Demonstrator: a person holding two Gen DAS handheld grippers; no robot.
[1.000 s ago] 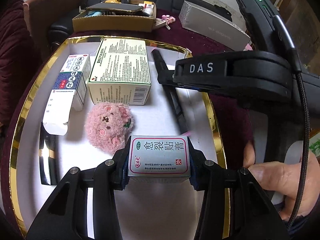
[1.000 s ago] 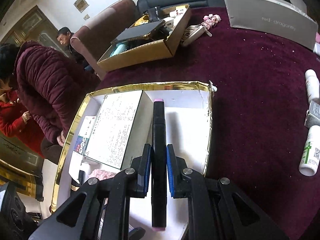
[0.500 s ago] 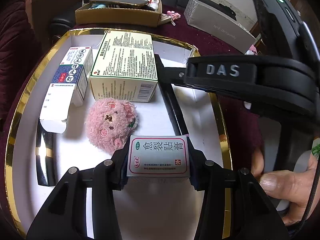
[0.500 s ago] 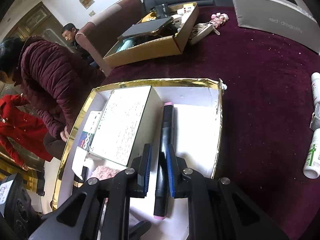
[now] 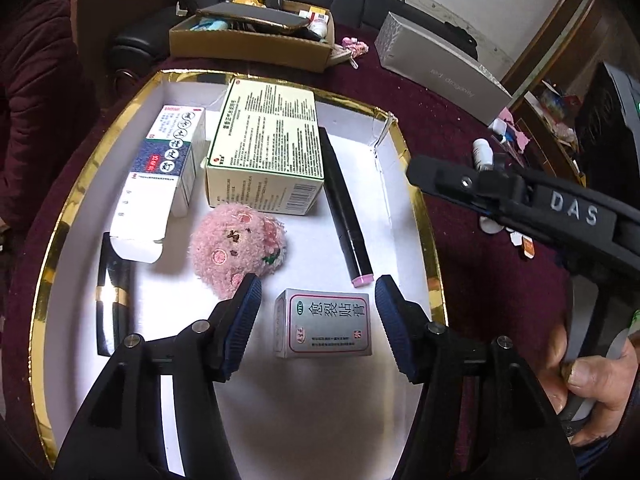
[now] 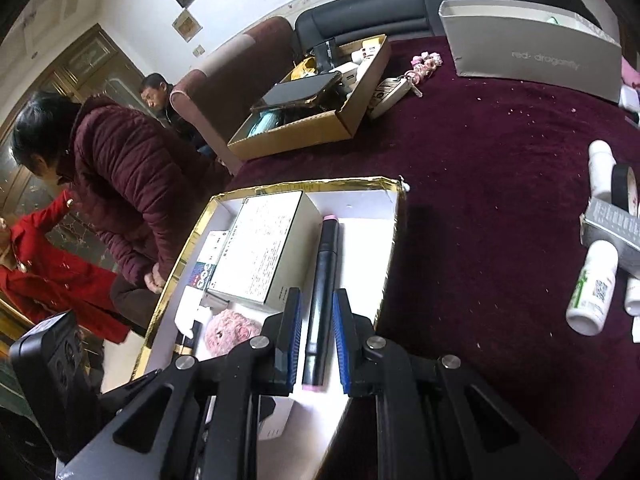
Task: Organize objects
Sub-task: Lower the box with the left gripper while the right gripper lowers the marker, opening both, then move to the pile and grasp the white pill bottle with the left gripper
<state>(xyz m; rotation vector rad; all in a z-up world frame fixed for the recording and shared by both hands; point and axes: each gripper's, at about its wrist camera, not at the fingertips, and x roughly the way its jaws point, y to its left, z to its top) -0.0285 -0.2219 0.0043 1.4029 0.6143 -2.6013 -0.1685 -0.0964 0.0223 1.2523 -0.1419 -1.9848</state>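
A gold-rimmed white tray (image 5: 416,200) holds the sorted items. My left gripper (image 5: 318,300) is open, its jaws on either side of a small grey medicine box (image 5: 322,324) that lies on the tray floor. My right gripper (image 6: 316,332) is open above a black marker with pink ends (image 6: 322,300), which lies loose in the tray (image 6: 394,240); the marker (image 5: 346,212) also shows in the left wrist view. The right gripper's body (image 5: 520,204) hangs over the tray's right edge.
In the tray lie a large green-white box (image 5: 266,148), a blue-white box (image 5: 160,184), a pink plush ball (image 5: 238,246) and a black-gold stick (image 5: 112,300). A cardboard box (image 6: 308,100), silver box (image 6: 528,48) and white bottles (image 6: 592,288) sit on the maroon cloth. Two people stand left.
My left gripper opened and let the grey medicine box down on the tray. My right gripper opened, released the marker beside the large box and drew back to the right.
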